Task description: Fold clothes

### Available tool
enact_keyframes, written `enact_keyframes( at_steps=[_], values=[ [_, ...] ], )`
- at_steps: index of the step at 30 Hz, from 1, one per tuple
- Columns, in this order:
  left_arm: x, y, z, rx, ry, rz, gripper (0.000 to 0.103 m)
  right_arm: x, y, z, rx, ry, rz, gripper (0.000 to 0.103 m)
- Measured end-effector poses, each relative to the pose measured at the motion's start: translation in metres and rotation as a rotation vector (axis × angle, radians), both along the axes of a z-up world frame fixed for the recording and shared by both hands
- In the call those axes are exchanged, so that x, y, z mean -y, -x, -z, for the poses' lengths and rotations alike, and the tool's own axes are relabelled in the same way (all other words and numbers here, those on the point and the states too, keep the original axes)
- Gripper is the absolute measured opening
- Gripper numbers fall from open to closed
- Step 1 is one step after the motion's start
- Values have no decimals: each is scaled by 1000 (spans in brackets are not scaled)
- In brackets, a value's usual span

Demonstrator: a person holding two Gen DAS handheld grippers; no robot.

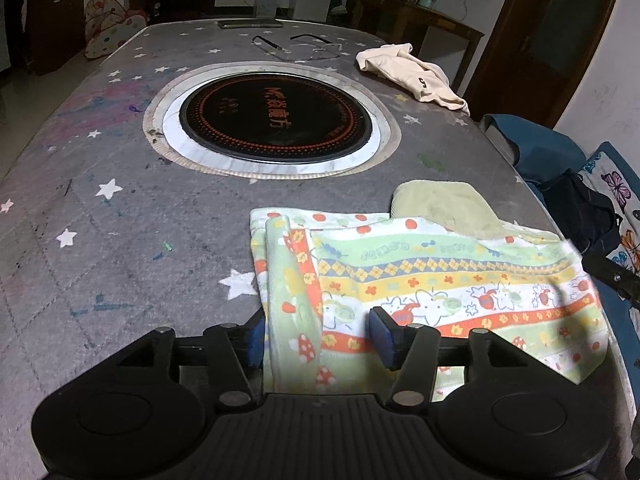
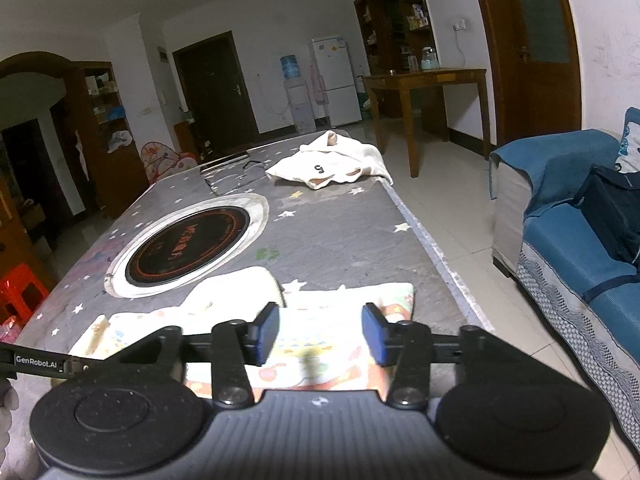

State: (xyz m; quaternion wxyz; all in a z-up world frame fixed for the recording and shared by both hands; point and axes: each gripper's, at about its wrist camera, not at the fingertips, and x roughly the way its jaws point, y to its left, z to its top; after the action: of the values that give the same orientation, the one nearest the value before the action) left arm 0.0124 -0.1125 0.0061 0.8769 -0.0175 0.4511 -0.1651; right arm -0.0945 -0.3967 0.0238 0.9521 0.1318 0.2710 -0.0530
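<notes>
A colourful patterned cloth (image 1: 440, 280) with cartoon stripes lies at the near right of the grey star-print table (image 1: 100, 220), its left edge folded over. A pale green cloth (image 1: 444, 206) lies partly under its far edge. My left gripper (image 1: 318, 338) is open, its jaws low over the cloth's near left part. My right gripper (image 2: 320, 334) is open, above the same cloth (image 2: 344, 344); its dark body shows at the right of the left wrist view (image 1: 612, 276). A cream garment (image 1: 412, 74) lies crumpled at the far right corner, also in the right wrist view (image 2: 332, 160).
A round black induction plate (image 1: 276, 120) is set into the table's middle. Glasses (image 1: 316, 46) and a dark phone (image 1: 248, 23) lie at the far edge. A blue sofa (image 2: 580, 248) with a dark bag (image 2: 616, 216) stands right of the table. A wooden side table (image 2: 424, 80) stands beyond.
</notes>
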Motion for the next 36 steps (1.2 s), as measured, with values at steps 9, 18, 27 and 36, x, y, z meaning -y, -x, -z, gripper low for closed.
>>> enact_keyframes(
  at_steps=[9, 18, 27, 36],
  values=[
    [-1, 13, 1, 17, -16, -1, 64, -14, 6, 5, -20, -1, -15, 87],
    [-3, 25, 2, 21, -20, 3, 71, -25, 13, 6, -17, 13, -21, 103],
    [-8, 40, 1, 27, -26, 0, 85, -26, 18, 6, -16, -12, -4, 103],
    [-13, 54, 0, 36, -29, -2, 96, -29, 23, 7, -17, -41, -31, 103]
  ],
)
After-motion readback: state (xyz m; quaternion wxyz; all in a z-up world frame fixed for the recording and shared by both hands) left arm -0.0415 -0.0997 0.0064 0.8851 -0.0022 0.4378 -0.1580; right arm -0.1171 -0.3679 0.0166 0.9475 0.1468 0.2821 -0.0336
